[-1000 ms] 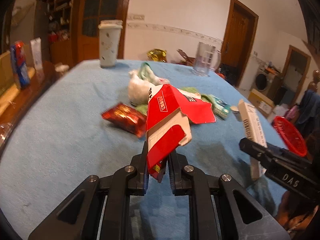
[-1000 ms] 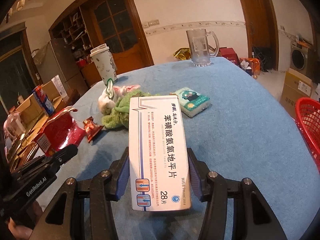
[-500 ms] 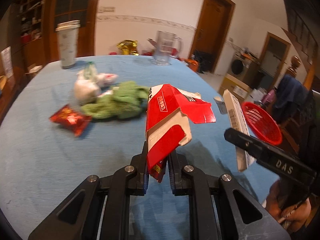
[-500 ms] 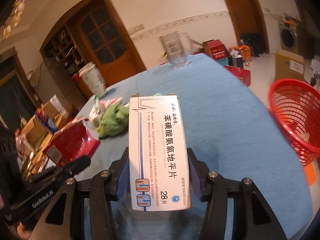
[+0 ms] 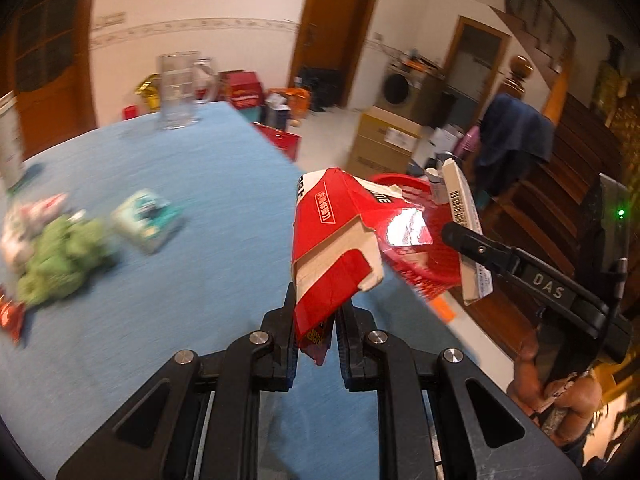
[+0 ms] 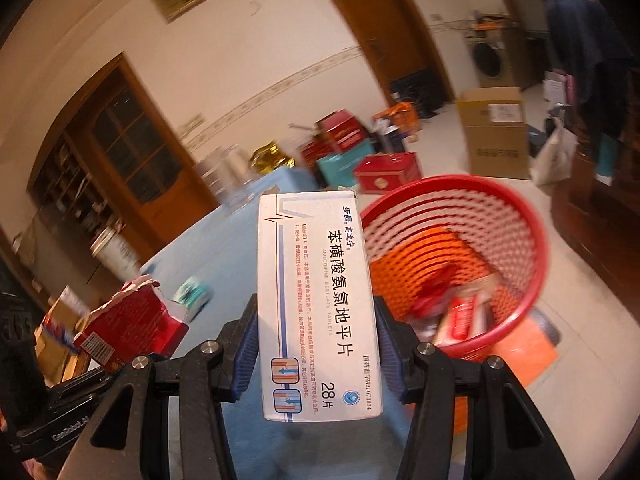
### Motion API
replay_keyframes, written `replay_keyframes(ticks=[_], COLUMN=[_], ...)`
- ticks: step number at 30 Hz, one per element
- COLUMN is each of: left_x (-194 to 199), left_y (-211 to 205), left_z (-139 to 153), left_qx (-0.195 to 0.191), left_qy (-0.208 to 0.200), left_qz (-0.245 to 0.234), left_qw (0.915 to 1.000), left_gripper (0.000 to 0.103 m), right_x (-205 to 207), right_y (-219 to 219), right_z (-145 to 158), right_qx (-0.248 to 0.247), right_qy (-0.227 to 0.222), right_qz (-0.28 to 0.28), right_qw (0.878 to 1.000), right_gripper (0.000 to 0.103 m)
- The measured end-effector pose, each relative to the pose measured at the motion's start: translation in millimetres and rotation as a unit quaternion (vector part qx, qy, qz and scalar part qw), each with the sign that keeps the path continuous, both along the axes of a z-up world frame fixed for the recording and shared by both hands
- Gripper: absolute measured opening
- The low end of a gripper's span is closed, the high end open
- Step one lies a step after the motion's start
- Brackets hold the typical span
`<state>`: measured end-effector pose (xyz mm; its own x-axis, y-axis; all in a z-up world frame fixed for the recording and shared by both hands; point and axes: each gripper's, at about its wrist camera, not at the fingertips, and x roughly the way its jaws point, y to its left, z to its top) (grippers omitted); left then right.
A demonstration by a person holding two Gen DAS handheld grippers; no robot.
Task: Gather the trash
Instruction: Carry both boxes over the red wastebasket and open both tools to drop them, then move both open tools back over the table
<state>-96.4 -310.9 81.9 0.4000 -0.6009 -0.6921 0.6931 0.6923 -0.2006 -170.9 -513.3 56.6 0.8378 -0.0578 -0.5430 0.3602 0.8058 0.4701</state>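
Beside the red basket [image 6: 516,216], my right gripper [image 6: 316,344] clamped on a white tablet box [image 6: 316,300] near its rim, my left gripper [image 5: 314,320] pinching a torn red carton [image 5: 340,240], table edge [image 5: 276,152] alongside

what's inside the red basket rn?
Red basket already holds some trash: a red wrapper and a red-and-white packet. Blur and the medicine box hide the rest.

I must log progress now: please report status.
Left gripper shut on torn red carton. Right gripper shut on white medicine box. Red basket ahead, nothing blocking.
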Motion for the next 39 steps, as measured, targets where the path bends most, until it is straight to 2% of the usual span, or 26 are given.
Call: replay_keyframes(ticks=[7,14,16,18,20,25,28,32,36,39], left_x=[3,25,33,40,45,51,51,50,45,41], left_y=[-80,-139,-149,-152,-147,-120,-87,-37,22,64], left_z=[1,-10,-14,-17,-17,-13,-7,1,4,-3], left_qx=[-0.002,-0.007,-0.012,-0.018,-0.035,-0.039,-0.042,-0.043,-0.046,-0.047], left_qy=[0.021,0.048,0.054,0.063,0.061,0.061,0.049,0.034,0.022,0.033], left_qz=[-0.054,-0.063,-0.064,-0.058,-0.046,-0.032,-0.006,0.040,0.099,0.136], left_qw=[0.9983,0.9968,0.9964,0.9962,0.9965,0.9969,0.9979,0.9977,0.9937,0.9890], left_gripper=[0.015,0.016,0.025,0.072,0.074,0.074,0.074,0.074,0.074,0.074], right_x=[-11,-3,2,4,5,14,30,60,74,72], right_y=[-49,-84,-92,-98,-101,-94,-74,-29,23,54], right_z=[-5,-7,-7,-7,-6,0,8,15,14,8], right_qx=[0.020,0.027,0.027,0.023,0.018,0.019,0.022,0.030,0.017,0.006], right_qy=[0.008,0.021,0.023,0.023,0.022,0.009,-0.008,-0.022,-0.014,-0.003], right_qz=[-0.034,-0.057,-0.060,-0.068,-0.071,-0.067,-0.026,0.061,0.131,0.161], right_qw=[0.999,0.998,0.998,0.997,0.997,0.998,0.999,0.997,0.991,0.987], right_gripper=[0.057,0.058,0.059,0.071,0.071,0.071,0.071,0.071,0.071,0.071])
